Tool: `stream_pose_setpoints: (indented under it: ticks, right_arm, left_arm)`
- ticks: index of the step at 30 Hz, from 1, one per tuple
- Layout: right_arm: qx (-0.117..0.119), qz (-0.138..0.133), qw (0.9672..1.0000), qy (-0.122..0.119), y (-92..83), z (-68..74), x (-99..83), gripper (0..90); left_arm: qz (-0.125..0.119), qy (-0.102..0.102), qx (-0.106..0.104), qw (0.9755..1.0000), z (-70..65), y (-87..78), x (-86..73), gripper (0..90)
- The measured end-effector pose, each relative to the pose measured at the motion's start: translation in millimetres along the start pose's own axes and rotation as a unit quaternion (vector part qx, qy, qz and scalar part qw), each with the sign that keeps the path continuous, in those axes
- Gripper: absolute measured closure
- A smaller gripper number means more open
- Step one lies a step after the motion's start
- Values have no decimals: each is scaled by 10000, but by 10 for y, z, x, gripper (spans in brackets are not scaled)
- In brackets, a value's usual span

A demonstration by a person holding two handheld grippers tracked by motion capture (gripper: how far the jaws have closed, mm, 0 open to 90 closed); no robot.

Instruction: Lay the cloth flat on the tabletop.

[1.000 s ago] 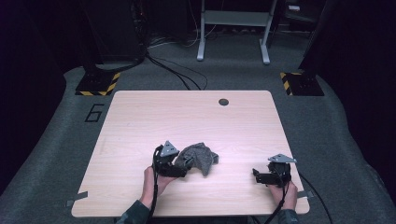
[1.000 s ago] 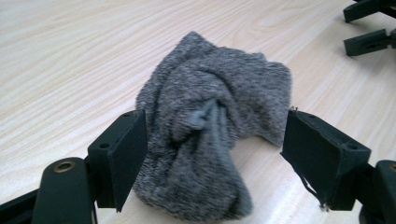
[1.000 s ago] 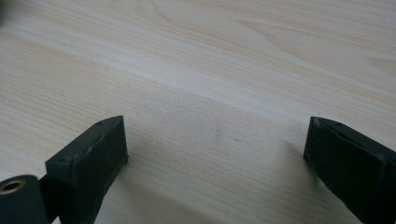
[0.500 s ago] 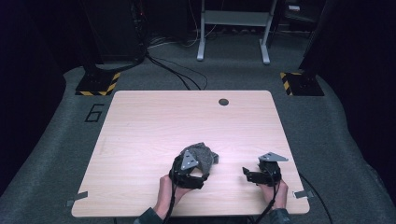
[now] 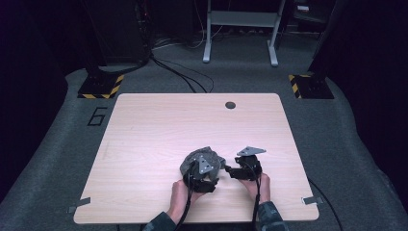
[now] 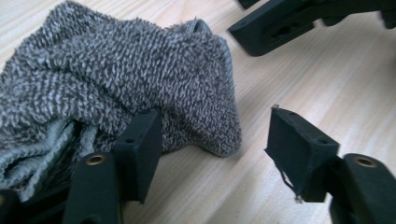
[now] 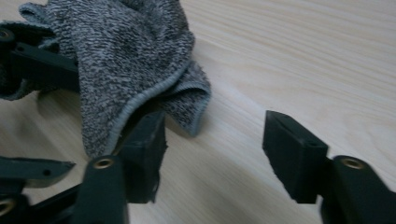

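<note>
Loosely crumpled, the grey terry cloth (image 6: 116, 79) shows a hemmed edge.

Closing left tool (image 6: 212, 154) straddles grey cloth's (image 6: 116, 88) corner.

My light wooden table (image 5: 159, 139) sits on grey carpet floor (image 5: 57, 159); beyond it there's a grey metal stand (image 5: 239, 29), black cables (image 5: 178, 72) and yellow-black striped blocks (image 5: 101, 87).

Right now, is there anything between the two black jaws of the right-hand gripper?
In the right gripper view, the right gripper has bare pale wooden table between its jaws; the crumpled grey terry cloth hangs just at its left jaw.
</note>
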State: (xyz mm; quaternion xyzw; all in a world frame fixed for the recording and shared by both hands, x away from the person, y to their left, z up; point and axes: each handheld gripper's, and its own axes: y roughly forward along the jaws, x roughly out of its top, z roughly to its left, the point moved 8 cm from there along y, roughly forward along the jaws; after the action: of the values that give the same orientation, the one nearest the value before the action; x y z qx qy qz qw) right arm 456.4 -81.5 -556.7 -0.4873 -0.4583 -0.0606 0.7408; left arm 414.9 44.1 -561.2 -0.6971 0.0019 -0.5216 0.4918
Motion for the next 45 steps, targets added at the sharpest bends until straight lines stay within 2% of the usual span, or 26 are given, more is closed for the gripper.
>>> stream_pose_setpoints:
  ticks: [1,2,3,4,5,6,9,10,11,12,14,15,16,20,21,22,25,27,29,34,36,40,45]
  right_arm:
    - [0,0,10000,0,0,0,0,421]
    - [6,79,9999,67,63,27,11,498]
    - [6,79,9999,67,63,27,11,498]
    - [4,91,10000,8,88,24,16,505]
    - [-3,132,9999,-2,121,32,20,551]
    - [-21,178,9998,-77,172,42,27,608]
    - [-29,256,9996,-86,217,69,23,650]
    - [-57,296,9994,-152,257,85,23,707]
    - [-92,328,9993,-152,271,91,19,723]
    - [-92,328,9993,-152,271,91,19,723]
    - [-97,313,9994,-80,284,123,16,789]
    - [-97,313,9994,-80,284,123,16,789]
    - [-91,277,9995,-148,287,121,14,826]
    - [-75,249,9996,-135,280,139,-4,865]
    - [-80,248,9996,-81,276,147,-10,868]
    - [-76,247,9995,-194,271,133,-13,869]
    - [-82,271,9994,-181,264,140,-21,872]
    - [-123,130,9997,-170,232,149,-8,876]
    - [-126,113,9997,-181,187,151,-9,876]
    - [-171,-23,9998,-88,112,135,18,877]
    - [-195,-115,9997,-71,48,118,31,878]
    - [-223,-198,9996,-23,-11,97,44,878]
    - [-378,-289,9989,-31,-173,33,61,880]
  left_arm:
    - [0,0,0,10000,0,0,0,387]
    - [14,-12,-18,10000,5,22,-7,414]
    - [14,-12,-18,10000,5,22,-7,441]
    - [20,-20,-6,10000,6,35,-13,441]
    - [50,-23,-34,10000,4,46,-18,457]
    - [83,30,-3,10000,11,61,-29,517]
    - [111,24,-36,9999,8,90,-42,576]
    - [157,53,-50,9999,7,113,-56,605]
    - [173,52,-46,9998,4,120,-60,615]
    - [173,52,-46,9998,4,120,-60,635]
    - [127,67,-66,9999,11,133,-51,669]
    - [127,67,-66,9999,11,133,-51,688]
    - [48,35,-60,10000,14,147,-40,724]
    - [25,64,-40,10000,33,156,-40,856]
    - [28,66,-71,9999,37,155,-41,867]
    - [-10,47,-67,10000,40,159,-38,874]
    - [-22,65,-64,10000,49,145,-49,876]
    - [-98,69,-51,9999,58,104,-50,881]
    - [-304,54,-8,9995,80,10,-2,883]
    - [-493,-8,67,9988,144,-144,44,889]
    - [-615,-58,124,9980,216,-260,68,889]
    - [-737,-115,198,9970,306,-387,89,889]
    - [-958,-292,349,9944,488,-613,105,889]
